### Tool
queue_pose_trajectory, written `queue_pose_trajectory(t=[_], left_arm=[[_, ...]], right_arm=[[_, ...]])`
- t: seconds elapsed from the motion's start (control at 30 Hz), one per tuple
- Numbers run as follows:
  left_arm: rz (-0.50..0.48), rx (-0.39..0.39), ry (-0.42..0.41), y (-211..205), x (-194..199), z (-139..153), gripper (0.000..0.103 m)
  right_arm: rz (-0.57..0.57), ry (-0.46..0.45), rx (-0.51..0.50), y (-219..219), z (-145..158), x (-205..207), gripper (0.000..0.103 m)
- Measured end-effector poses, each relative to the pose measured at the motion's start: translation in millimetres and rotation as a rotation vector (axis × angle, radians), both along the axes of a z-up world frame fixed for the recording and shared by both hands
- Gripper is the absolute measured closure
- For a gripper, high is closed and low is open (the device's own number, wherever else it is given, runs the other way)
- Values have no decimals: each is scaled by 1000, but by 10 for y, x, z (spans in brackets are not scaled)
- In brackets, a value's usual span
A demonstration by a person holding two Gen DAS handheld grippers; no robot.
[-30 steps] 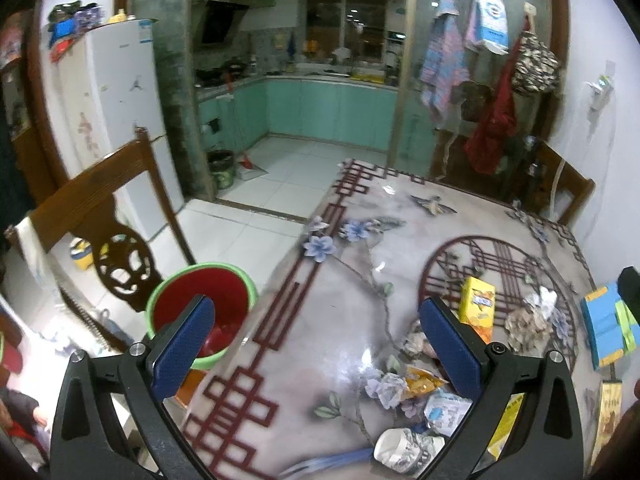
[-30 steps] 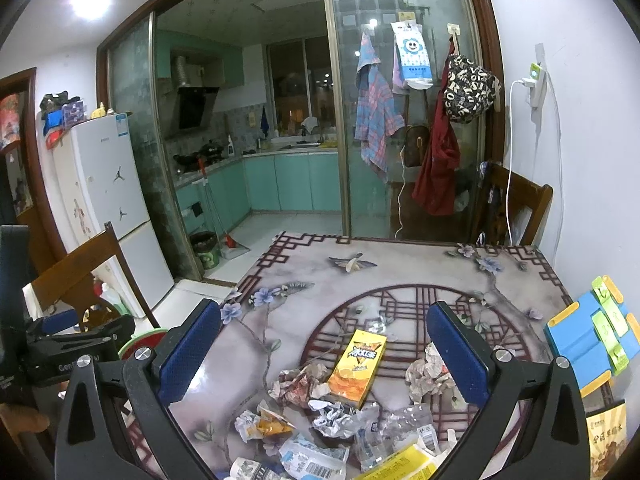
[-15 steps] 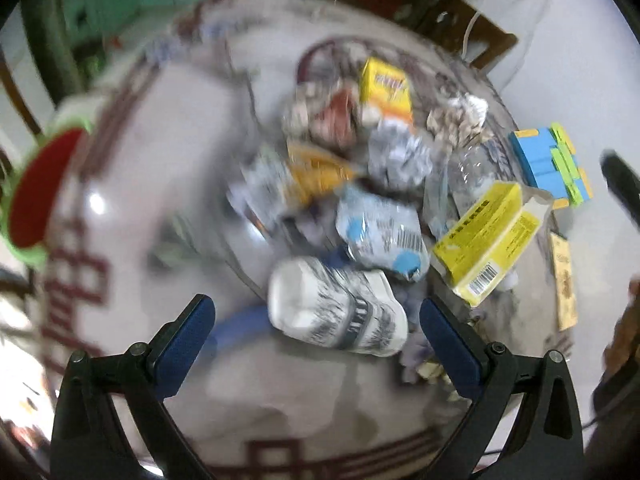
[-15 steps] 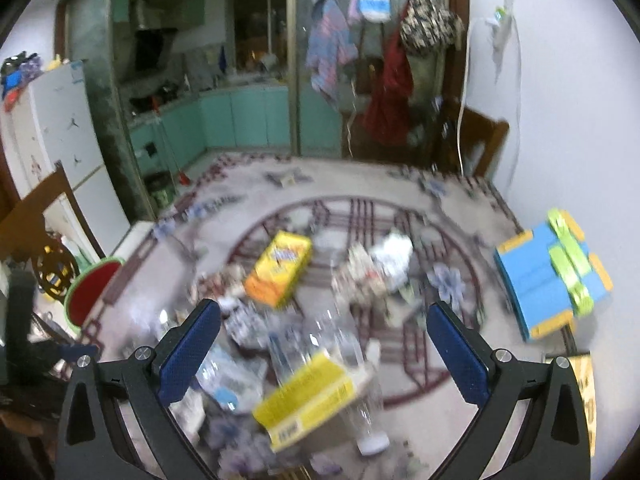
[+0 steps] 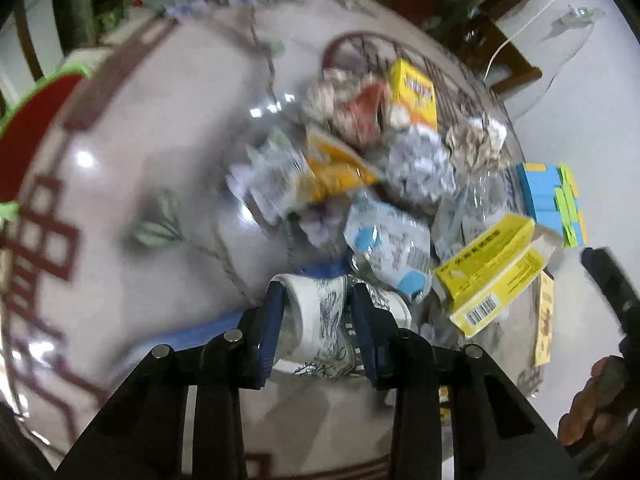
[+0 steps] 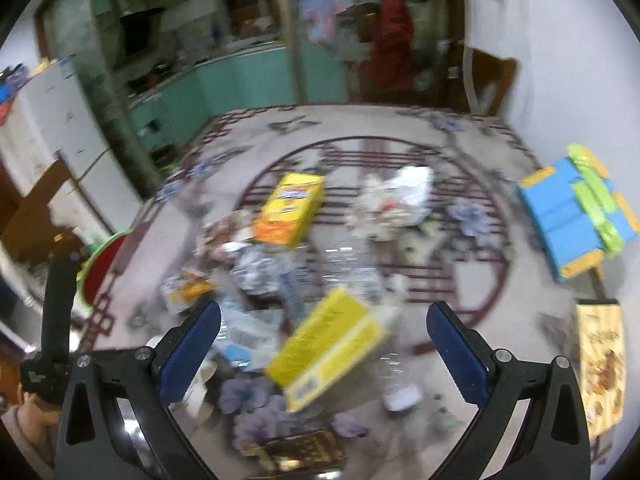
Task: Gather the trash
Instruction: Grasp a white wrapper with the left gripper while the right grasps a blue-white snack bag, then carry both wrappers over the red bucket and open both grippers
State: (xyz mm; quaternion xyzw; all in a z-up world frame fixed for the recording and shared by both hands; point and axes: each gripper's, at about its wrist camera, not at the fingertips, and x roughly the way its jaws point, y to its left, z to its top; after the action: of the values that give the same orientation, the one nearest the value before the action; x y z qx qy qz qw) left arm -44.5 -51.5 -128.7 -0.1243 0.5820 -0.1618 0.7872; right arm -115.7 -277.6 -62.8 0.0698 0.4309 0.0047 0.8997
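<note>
A pile of trash lies on the patterned table. My left gripper is shut on a crushed white paper cup with dark print at the near edge of the pile. Behind it lie a blue-white wrapper, a long yellow box, an orange wrapper, crumpled paper and a yellow-orange box. My right gripper is open and empty above the long yellow box; the yellow-orange box lies farther back.
A red bin with a green rim stands at the table's left edge, also in the right wrist view. A blue and green block set sits at the table's right. A wooden chair stands at the far side.
My left gripper has dropped to the pile and closed on the paper cup. My right gripper has tilted down and come lower over the trash, still open.
</note>
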Motion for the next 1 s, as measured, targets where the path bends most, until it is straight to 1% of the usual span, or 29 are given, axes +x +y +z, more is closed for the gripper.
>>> queue_pose_trajectory(t=[0.13,0.2,0.3,0.47,0.5,0.53,0.57,0.6,0.63,0.7,0.77,0.8,1.0], left_arm=[[14,81,-87,100,-14,177,70],[30,111,-119,226,-31,253,70],[68,132,-133,424,-39,273,70],[129,137,-126,631,-69,273,70],[137,135,-123,689,-97,289,70],[147,134,-121,723,-101,290,70],[161,131,-119,773,-98,289,70],[170,129,-117,794,-85,288,70],[177,127,-117,826,-82,292,70],[196,123,-121,911,-57,315,70],[216,116,-131,1015,-32,362,70],[225,111,-137,1074,-18,387,70],[245,98,-172,1450,169,487,70]], right_arm=[[204,60,-14,402,-174,220,1],[260,91,-1,568,-312,332,4],[297,173,10,756,-611,553,6],[308,295,-67,949,-1081,789,6],[309,304,-89,972,-1142,791,11],[313,303,-111,979,-1163,786,19],[316,305,-129,997,-1186,781,47],[316,312,-125,1008,-1212,789,60],[316,311,-99,1004,-1217,796,61],[305,310,-60,945,-1193,819,68],[292,292,-24,923,-1117,810,72],[285,273,1,897,-1045,815,74],[216,147,83,794,-478,729,75]])
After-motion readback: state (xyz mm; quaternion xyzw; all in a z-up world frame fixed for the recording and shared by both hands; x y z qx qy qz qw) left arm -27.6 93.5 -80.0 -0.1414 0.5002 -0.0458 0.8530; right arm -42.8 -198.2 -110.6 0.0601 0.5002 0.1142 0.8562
